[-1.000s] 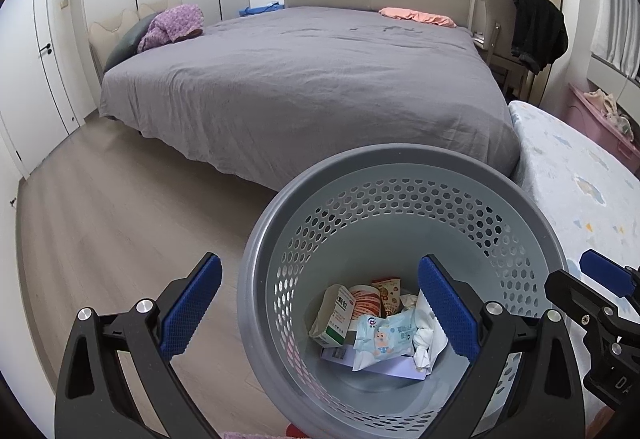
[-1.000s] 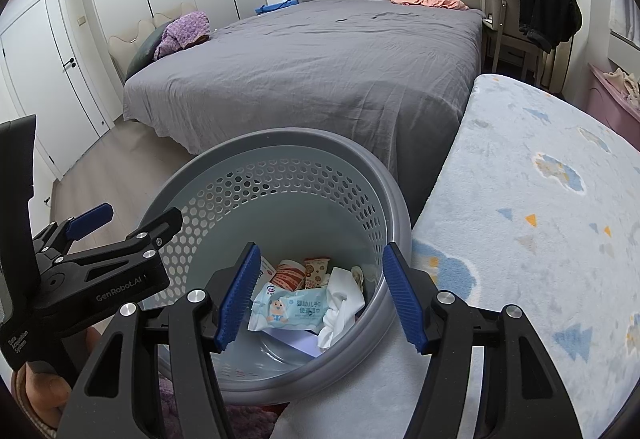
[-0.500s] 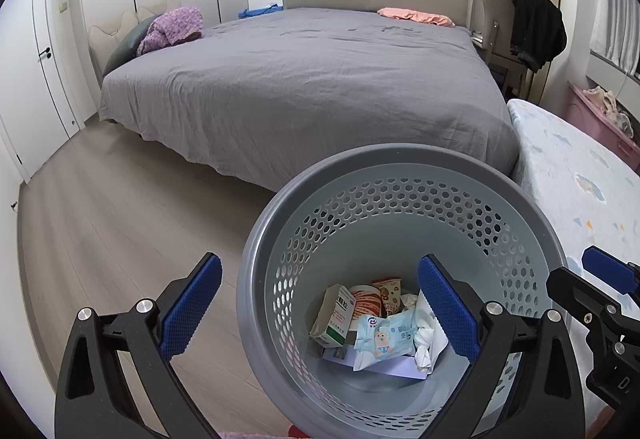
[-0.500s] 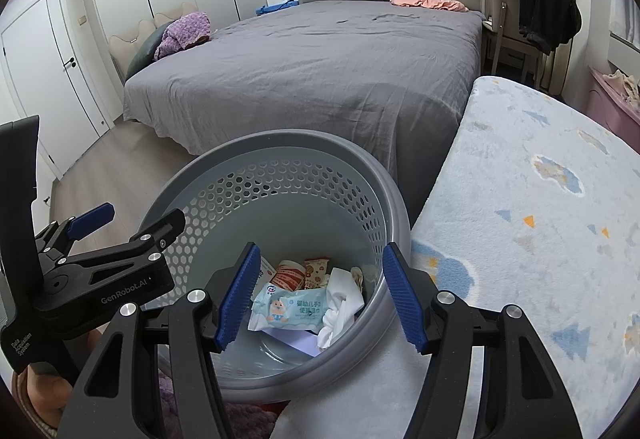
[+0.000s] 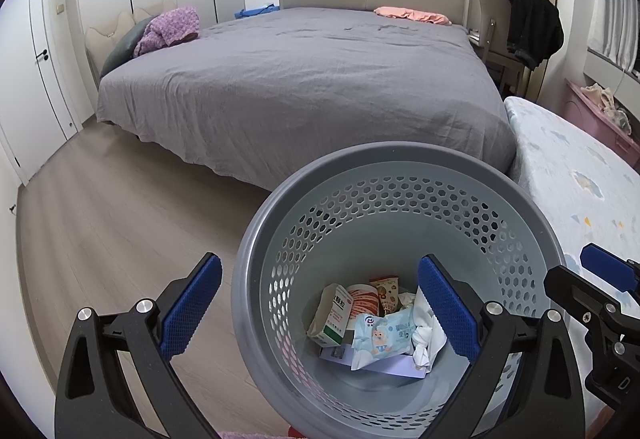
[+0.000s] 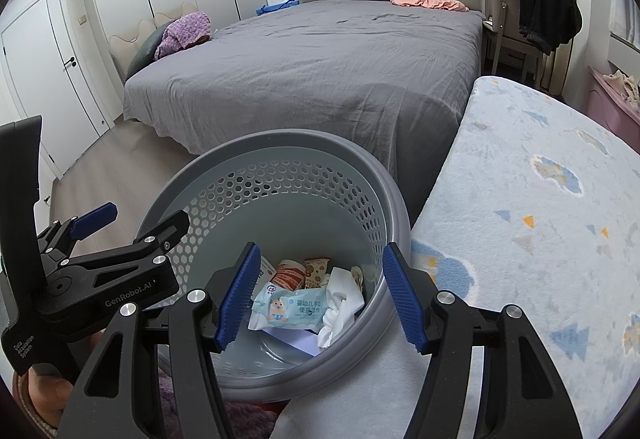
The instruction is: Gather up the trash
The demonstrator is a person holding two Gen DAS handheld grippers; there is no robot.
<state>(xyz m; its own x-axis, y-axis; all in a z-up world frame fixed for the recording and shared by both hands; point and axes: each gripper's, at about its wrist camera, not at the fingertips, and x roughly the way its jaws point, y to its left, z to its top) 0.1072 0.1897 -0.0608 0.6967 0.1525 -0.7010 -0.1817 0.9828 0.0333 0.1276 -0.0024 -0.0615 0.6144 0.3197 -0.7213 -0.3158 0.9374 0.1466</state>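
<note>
**Left wrist view: both claws over a basket that already holds the trash**

Left wrist view looks down into the grey perforated basket, whose floor carries the collected trash: a wet-wipe pack, a small green-and-white box, a crumpled white tissue and a couple of snack wrappers. The left gripper stands with its jaws spread wide and nothing between the pads; the near-left part of the basket rim lies inside that gap, with no pad seen pressing it.

From the right wrist view, the right gripper is likewise parted and empty, aimed straight down the basket mouth, with the wipe pack directly ahead and below its tips. The pack's long axis runs across the gap between the fingers, roughly left to right.

The basket sits just beside the left edge of the patterned blue mat, near the foot corner of the grey bed. No loose trash shows on the floor or the bed, so collecting looks close to done. Both claws hang over the basket, the right more centred on the mouth.
</note>
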